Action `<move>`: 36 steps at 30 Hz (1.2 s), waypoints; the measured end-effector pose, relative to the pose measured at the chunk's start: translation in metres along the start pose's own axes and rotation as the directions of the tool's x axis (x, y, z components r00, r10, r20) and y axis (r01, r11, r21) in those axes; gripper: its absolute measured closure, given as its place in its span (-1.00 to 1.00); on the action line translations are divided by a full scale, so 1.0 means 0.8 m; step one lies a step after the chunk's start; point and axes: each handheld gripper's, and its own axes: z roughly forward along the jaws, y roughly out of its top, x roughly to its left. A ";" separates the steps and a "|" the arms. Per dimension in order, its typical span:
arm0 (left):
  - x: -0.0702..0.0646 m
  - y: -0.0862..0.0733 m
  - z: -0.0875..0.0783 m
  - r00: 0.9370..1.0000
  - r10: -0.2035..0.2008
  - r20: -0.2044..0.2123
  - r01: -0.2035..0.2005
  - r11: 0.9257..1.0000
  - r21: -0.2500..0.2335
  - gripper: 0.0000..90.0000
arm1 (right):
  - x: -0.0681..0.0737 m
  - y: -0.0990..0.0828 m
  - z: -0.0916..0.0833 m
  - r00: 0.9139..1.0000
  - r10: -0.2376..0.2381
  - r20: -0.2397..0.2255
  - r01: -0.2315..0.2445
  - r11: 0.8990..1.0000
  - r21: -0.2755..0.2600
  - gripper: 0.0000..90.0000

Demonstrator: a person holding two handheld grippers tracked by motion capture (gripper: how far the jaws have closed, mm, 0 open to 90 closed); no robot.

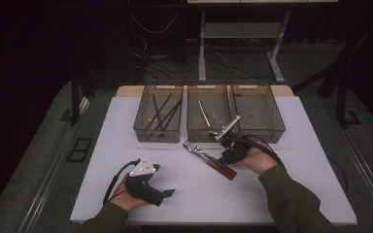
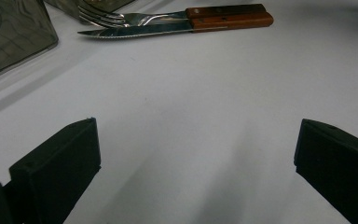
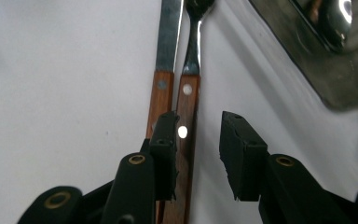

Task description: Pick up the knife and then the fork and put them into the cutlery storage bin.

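My right tool (image 1: 227,154) sits right of centre in the high view, over the wooden handles of a fork (image 1: 197,151) and a knife (image 1: 212,162) that lie side by side on the white counter (image 1: 291,160). In the right gripper view the two handles run straight up the frame, the knife (image 3: 161,93) on the left and the fork (image 3: 186,107) touching it on the right. My right tool (image 3: 198,140) is released: its jaws stand a little apart, the left one over the fork's handle, the right one over bare counter, and neither pad presses on anything.

My left tool (image 1: 167,195) is at the lower left of the high view, low over the counter, well apart from the cutlery. In the left gripper view its jaws stand wide and unclenched at the lower corners of the frame, with bare counter between them, and the fork (image 2: 135,17) and knife (image 2: 168,27) lie across the top of the frame, handles to the right.

Three clear plastic bins stand in a row at the upper middle of the high view: the left bin (image 1: 141,125) holds dark sticks, the middle bin (image 1: 194,131) a metal utensil, and the right bin (image 1: 272,131) stands beside it. The fork's tines lie just in front of the middle bin.
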 end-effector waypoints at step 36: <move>-0.001 0.001 0.000 1.000 0.002 0.007 -0.002 1.000 -0.001 -1.00 | 0.009 0.045 0.044 0.996 -0.075 0.045 0.063 0.974 0.219 0.60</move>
